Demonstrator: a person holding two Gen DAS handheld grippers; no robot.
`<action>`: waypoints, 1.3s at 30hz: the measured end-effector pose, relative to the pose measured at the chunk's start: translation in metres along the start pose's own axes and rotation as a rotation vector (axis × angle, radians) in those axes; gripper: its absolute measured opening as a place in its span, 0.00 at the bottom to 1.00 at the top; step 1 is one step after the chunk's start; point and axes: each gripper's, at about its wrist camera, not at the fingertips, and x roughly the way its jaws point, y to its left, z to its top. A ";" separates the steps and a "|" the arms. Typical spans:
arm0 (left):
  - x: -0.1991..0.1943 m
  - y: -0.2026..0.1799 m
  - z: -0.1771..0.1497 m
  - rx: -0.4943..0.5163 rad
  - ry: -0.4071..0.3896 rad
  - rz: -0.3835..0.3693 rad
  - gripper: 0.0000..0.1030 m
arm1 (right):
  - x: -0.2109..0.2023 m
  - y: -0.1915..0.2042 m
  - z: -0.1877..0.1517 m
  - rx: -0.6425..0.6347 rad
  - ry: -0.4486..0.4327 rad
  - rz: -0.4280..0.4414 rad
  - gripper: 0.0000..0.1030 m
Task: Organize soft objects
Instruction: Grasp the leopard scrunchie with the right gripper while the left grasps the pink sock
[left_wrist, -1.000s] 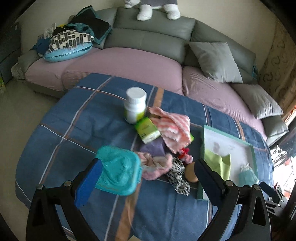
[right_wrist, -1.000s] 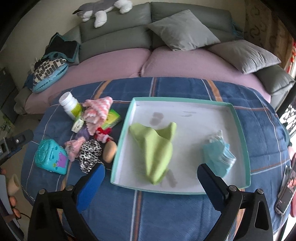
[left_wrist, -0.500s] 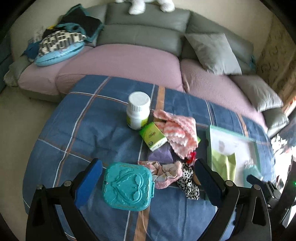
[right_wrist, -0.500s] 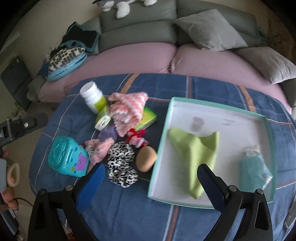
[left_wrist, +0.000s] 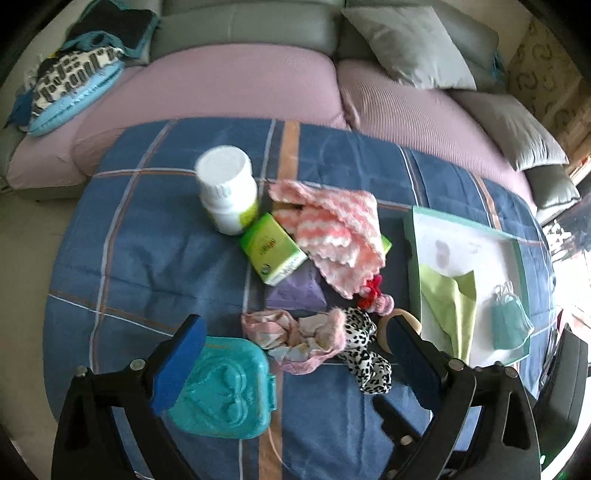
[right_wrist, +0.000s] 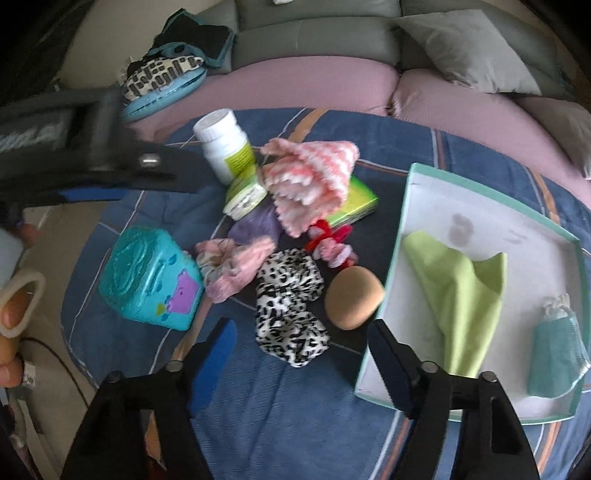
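Two grippers are now much closer to the pile of small things on the blue checked blanket (right_wrist: 295, 406) than one second ago, when the right wrist view was centred on the tray (right_wrist: 491, 408). The right gripper (right_wrist: 301, 350) has swung away from the tray and now points at the leopard scrunchie (right_wrist: 291, 314), which lies just in front of its fingertips, between the pink scrunchie (right_wrist: 236, 267) and the tan sponge (right_wrist: 352, 297). Its jaws are closing, but nothing is between them yet. The left gripper (left_wrist: 295, 352) hangs wide open and empty over the pink scrunchie (left_wrist: 295, 339), beside the teal box (left_wrist: 225, 391). The green cloth (right_wrist: 461, 295) and teal mask (right_wrist: 554, 354) already lie in the tray. I judge the leopard scrunchie is the next soft thing to go there.
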 end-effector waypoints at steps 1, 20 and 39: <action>0.003 -0.001 0.001 0.001 0.010 -0.003 0.88 | 0.001 0.002 0.000 -0.005 0.003 0.009 0.69; 0.077 -0.034 0.007 0.078 0.188 0.018 0.52 | 0.030 0.005 -0.012 0.007 0.063 0.073 0.33; 0.094 -0.026 0.001 0.057 0.193 0.019 0.13 | 0.051 -0.015 -0.015 0.051 0.097 0.115 0.09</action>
